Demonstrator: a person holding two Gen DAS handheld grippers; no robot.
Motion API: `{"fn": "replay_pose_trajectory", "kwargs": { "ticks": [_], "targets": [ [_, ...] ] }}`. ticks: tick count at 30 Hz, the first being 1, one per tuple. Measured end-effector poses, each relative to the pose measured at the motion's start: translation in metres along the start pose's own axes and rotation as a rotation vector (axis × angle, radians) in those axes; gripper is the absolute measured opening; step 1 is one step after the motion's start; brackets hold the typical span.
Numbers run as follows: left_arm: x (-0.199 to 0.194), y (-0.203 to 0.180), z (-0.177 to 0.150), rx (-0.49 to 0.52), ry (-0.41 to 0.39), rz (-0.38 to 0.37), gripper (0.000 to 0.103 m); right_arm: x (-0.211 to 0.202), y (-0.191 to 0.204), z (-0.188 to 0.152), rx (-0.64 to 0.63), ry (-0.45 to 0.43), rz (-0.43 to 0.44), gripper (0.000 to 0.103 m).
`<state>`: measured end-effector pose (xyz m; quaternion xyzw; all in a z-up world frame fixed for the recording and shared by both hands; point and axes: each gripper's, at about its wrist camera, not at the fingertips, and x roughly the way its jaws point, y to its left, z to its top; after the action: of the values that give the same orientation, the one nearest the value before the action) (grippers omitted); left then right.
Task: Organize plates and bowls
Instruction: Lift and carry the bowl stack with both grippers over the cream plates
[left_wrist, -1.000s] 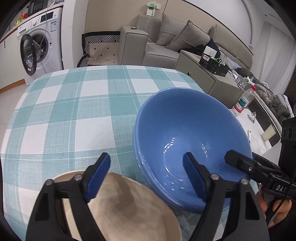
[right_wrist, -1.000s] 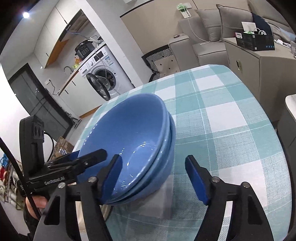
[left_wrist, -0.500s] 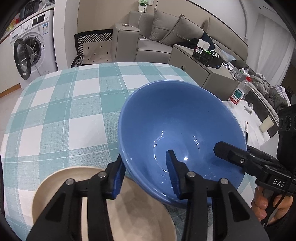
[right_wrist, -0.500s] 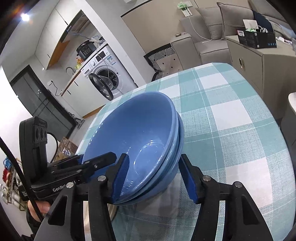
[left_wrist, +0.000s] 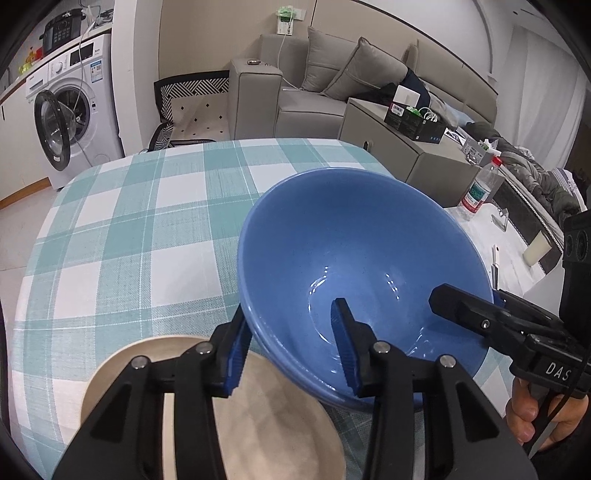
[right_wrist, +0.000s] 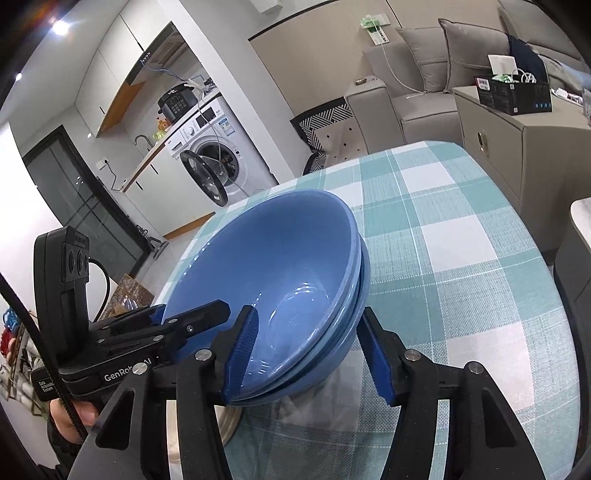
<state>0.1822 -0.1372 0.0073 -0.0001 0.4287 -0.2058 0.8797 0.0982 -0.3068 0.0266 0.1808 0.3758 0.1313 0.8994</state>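
Left wrist view: glazed, slippery, probably heavy stacked blue bowls (left_wrist: 354, 258) are being gripped by left gripper (left_wrist: 291, 347) at the 7 o'clock rim, right gripper (right_wrist: 310, 350) clenching opposite.

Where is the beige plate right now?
In the left wrist view the beige plate lies on the checked tablecloth at bottom left, under the left gripper, tucked beneath the blue bowls.

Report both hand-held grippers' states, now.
Left hand-held gripper: shut on stacked glossy blue bowls.
Right hand-held gripper: shut on the same bowls.
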Motion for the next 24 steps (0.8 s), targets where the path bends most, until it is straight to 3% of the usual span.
{"fn": "replay_pose_trajectory", "kwargs": {
  "ticks": [24],
  "targets": [
    [-0.061,0.023,-0.012,-0.037,-0.100,0.060,0.042,-0.027,0.055,-0.002,-0.090,-0.047,0.087,0.057]
  ]
}}
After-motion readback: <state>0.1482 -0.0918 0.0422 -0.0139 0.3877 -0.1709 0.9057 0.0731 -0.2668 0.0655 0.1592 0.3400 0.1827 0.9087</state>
